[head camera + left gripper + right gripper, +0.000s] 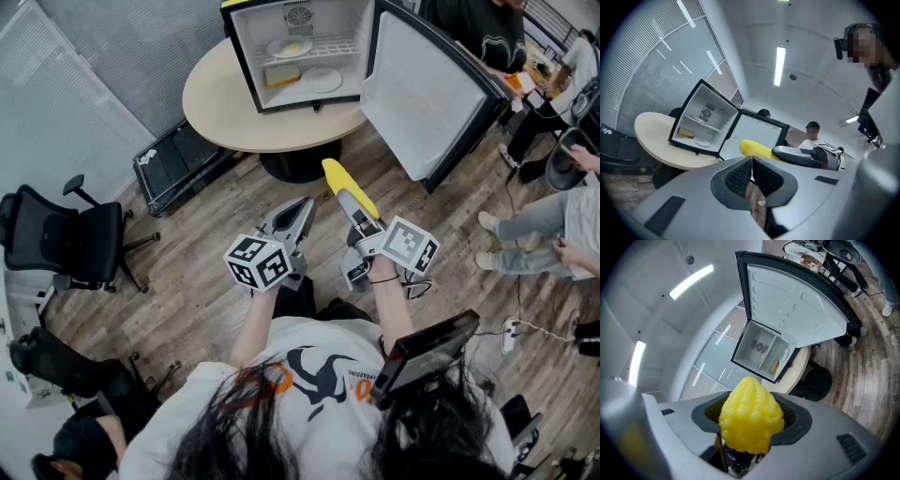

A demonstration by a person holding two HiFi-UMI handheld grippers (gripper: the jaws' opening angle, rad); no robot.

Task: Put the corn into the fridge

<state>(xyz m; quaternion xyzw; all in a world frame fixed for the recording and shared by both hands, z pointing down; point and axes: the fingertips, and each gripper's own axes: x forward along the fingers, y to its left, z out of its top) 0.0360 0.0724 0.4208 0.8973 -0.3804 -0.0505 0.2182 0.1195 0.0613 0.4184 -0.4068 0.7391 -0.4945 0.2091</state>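
The corn [336, 174] sits lengthwise in the right claw [352, 208], pads closed on its rear half, tip jutting ahead, in the air above the floor [206, 272] and well short of the fridge [242, 56]. Held so far back, the cob could, I judge, twist or slip if its tip knocks the shelf [339, 47] or the plate [290, 46] inside. The left claw [296, 221] beside it is closed and empty. The fridge stands at the near edge of the round bench [214, 101], its door [422, 94] wide open to the right. Nothing blocks the way, though seated people [553, 220] are near that door.
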